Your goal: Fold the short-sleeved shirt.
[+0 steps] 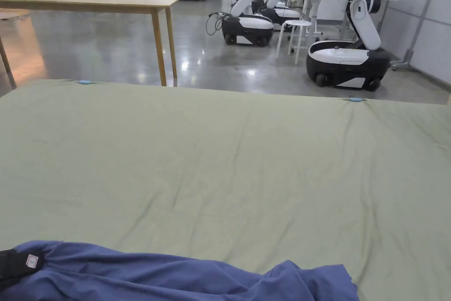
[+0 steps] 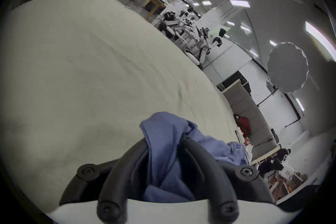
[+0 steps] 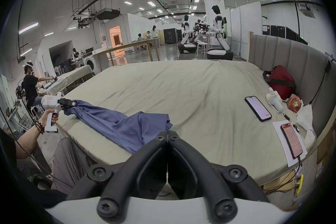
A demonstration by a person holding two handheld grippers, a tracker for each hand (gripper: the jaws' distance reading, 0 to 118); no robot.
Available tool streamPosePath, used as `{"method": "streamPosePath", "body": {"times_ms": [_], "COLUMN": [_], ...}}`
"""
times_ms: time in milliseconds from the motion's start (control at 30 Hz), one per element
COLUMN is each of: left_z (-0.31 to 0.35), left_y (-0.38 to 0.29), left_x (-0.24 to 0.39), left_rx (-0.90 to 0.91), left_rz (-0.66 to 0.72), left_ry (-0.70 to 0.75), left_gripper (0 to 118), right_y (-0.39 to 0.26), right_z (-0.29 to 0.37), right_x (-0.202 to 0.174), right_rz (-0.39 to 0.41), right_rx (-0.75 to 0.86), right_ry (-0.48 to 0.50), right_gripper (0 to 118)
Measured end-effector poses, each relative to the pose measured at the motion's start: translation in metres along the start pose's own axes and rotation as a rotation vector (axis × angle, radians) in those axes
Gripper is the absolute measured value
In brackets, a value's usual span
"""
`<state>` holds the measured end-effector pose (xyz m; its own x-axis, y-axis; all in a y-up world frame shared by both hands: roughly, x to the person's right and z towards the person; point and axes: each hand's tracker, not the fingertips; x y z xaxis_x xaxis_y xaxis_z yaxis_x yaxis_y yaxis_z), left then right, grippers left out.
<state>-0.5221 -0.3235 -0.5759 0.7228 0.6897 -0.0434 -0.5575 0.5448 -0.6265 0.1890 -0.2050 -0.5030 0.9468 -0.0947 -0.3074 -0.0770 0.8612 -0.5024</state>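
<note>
Left gripper (image 2: 164,142) is seen clamped on a bunched edge of the blue shirt (image 3: 120,127), which is draped crumpled along the near edge of the green-sheeted bed (image 3: 190,93), while the right gripper (image 3: 168,134) is held closed and empty just beside the shirt's hem.

The blue shirt (image 3: 118,126) lies bunched at the near left edge of the green-sheeted bed (image 3: 190,93). The left gripper (image 3: 70,104) clamps its far end; the right gripper (image 3: 168,134), jaws together, hovers beside its hem.
</note>
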Motion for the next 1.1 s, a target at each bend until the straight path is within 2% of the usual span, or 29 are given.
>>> {"method": "streamPosePath", "body": {"times_ms": [133,333,533,600,800,933,1033,1067,1100], "left_z": [0.003,-0.036,-0.127,-0.153,-0.17,-0.163,-0.17,-0.173,-0.174], "left_y": [0.001,-0.011,-0.063,-0.082,-0.094,-0.104,-0.127,-0.133,-0.138], "left_x": [0.059,0.135,0.17,0.171,0.17,0.214,0.25,0.256,0.26], "left_rx": [0.015,-0.103,-0.215,-0.269,-0.257,-0.225,-0.2,-0.208,-0.215], "left_rz": [-0.039,-0.05,-0.109,-0.082,-0.084,-0.243,-0.473,-0.505,-0.493], "left_ry": [-0.218,-0.319,-0.189,-0.12,-0.05,0.171,0.27,0.278,0.26], "left_gripper": [17,17,17,17,18,20,21,23,36], "right_y": [0.001,0.0,-0.006,-0.008,-0.012,-0.015,-0.018,-0.018,-0.019], "right_z": [-0.003,-0.005,-0.003,0.0,0.005,0.002,-0.001,-0.002,-0.002], "right_x": [-0.002,-0.005,-0.004,-0.003,0.007,0.009,0.01,0.01,0.011], "right_rz": [0.001,0.009,-0.01,-0.008,-0.035,-0.031,-0.043,-0.047,-0.05], "right_rx": [-0.007,-0.016,-0.02,-0.02,-0.03,-0.046,-0.052,-0.054,-0.059], "right_ry": [0.007,0.016,0.023,0.017,0.008,-0.015,-0.008,-0.006,-0.002], "right_gripper": [0,0,0,0,0,0,0,0,0]}}
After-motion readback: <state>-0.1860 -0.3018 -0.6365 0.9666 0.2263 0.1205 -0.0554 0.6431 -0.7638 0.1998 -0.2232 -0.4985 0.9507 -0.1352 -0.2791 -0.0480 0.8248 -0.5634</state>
